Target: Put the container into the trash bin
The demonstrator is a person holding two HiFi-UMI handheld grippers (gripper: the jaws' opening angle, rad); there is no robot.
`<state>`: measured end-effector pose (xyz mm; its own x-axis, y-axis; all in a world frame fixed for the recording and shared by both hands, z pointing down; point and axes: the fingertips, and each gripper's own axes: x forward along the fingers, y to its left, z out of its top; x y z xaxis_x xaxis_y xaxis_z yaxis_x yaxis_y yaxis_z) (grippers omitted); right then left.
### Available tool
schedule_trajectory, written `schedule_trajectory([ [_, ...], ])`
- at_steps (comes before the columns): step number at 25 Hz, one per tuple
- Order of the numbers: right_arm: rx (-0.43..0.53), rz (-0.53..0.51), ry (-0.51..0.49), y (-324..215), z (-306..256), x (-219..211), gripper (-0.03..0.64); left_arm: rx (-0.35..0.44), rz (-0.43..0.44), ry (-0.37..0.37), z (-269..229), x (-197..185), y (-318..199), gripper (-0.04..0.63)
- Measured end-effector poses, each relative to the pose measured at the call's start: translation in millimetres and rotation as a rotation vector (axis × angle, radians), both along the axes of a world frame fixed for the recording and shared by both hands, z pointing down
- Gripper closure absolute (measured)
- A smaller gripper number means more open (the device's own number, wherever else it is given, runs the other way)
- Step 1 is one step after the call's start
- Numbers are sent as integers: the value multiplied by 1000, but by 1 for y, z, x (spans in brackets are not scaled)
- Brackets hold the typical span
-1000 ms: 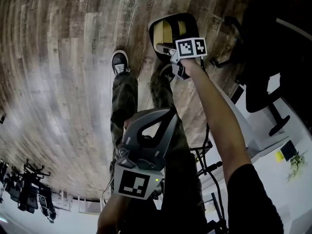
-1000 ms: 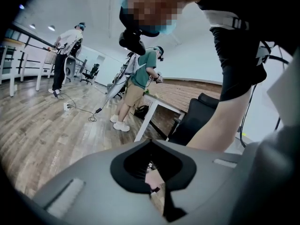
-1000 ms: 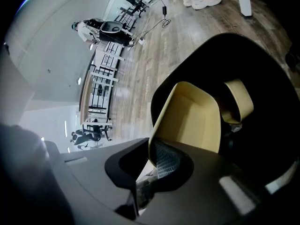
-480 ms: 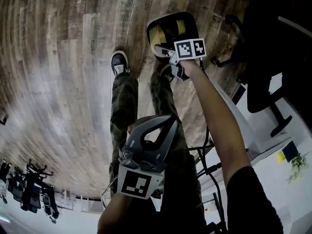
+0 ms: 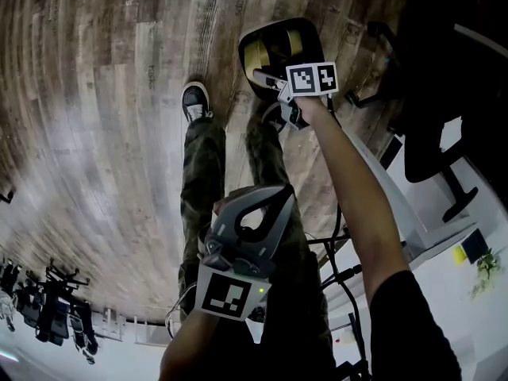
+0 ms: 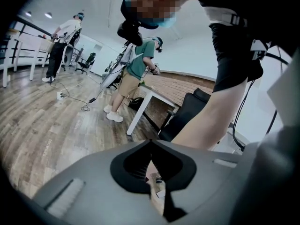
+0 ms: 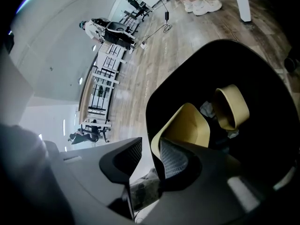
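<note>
wood-plank floor [image 5: 95,133], white table [image 6: 139,109], black office chair [image 6: 190,107]

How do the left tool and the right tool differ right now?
The right tool reaches over the bin; the left tool hangs by the person's legs. The right tool's jaws are opening, the container's rim between them; the left tool's jaws are together, empty. Both are grey.

Wide bare wood floor [image 5: 95,133] open to the left of the trash bin [image 5: 247,50]. Bin mouth half filled by a yellow container [image 7: 187,125] and a yellow tub [image 7: 232,107], dark room around them. Shoe [image 5: 194,101] near the bin; office chair [image 5: 429,141] and white counter [image 5: 405,213] crowding the right.
</note>
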<state>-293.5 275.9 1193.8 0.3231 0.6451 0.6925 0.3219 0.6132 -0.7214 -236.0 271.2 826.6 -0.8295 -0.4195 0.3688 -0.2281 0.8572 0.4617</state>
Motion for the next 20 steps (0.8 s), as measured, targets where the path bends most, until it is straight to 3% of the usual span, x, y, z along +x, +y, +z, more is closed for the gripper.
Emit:
schedule_trajectory([
  [5,7,7,-21,-2,0,-2,463,-5,14,1,-1,2,-2,594],
  [10,9,35,-123,-4,-5,-16,465,-7,22,-3,-1,2,-6,594],
  [20,-10,58,-129,-9,-23,-12,472,-31,59,-22,-11,7,-13,594],
])
